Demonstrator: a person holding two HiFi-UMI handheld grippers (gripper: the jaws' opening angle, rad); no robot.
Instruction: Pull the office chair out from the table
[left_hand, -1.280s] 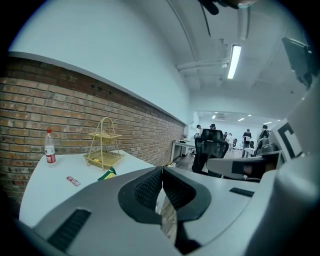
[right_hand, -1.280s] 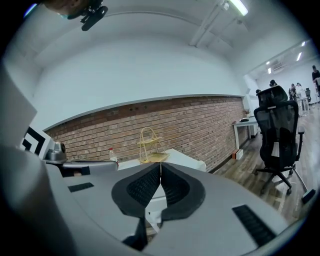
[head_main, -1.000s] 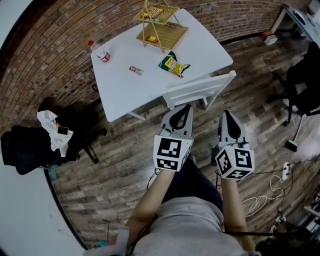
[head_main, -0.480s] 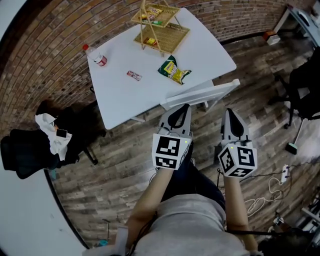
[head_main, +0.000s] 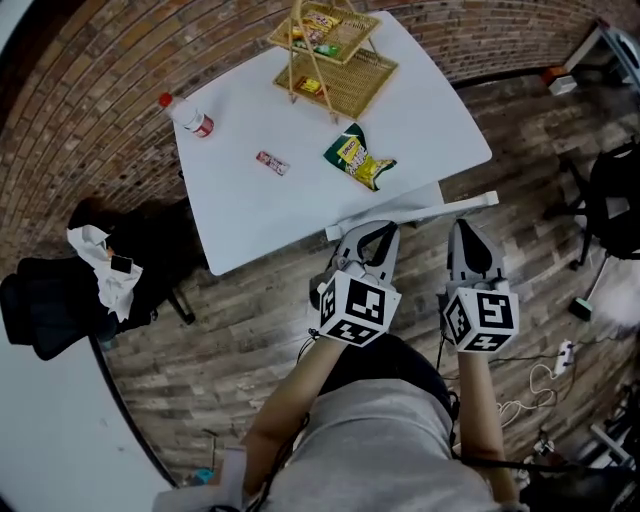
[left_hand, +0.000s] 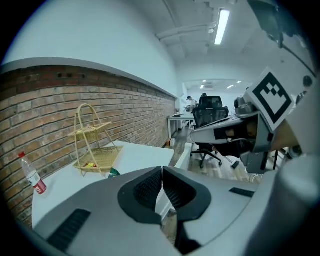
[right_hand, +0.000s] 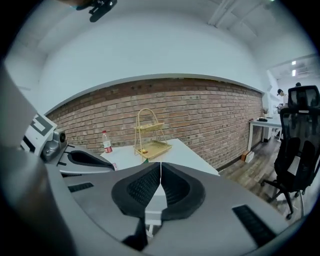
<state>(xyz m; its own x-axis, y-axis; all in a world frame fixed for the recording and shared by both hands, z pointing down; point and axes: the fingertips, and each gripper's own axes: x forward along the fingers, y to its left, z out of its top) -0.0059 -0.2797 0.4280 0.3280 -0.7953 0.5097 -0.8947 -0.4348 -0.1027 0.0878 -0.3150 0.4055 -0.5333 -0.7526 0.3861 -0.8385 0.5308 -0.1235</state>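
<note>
- Desk (head_main: 250, 205): white, square, set cornerwise to curved brick wall (head_main: 90, 90); plank floor (head_main: 230, 330) all round.
- White chair (head_main: 420, 211): tucked in at near edge of desk. Only top rail of back plain from head view, seat hidden under desk top. Taken as the chair to pull; not yet out.
- Black swivel chair (head_main: 60, 300) heaped with clothes, well apart at left; another black chair (head_main: 615, 190) far right. Neither near the tongs.
- Left tongs (left_hand: 161, 172): pads pressed together, nothing between. Right tongs (right_hand: 160, 167): likewise closed and empty. Side by side just short of the top rail, left toward its middle, right toward its right end. Contact with rail not certain.
- Step in hand, as judged: approach for a grasp. Advice:
  - Open both tongs wide before meeting the rail.
  - Straddle rail from above, one pad in front, one behind; close firmly.
  - Keep the two grips well apart to stop the chair swinging.
  - Draw straight back and level, away from desk; mind legs snagging on planks.
  - Step back too, own legs standing directly behind.
- Bamboo rack (head_main: 330, 55), snack bag (head_main: 358, 158), upright bottle (head_main: 190, 115), small wrapper (head_main: 272, 162) on desk. No knocking the desk edge, bottle likely to topple.
</note>
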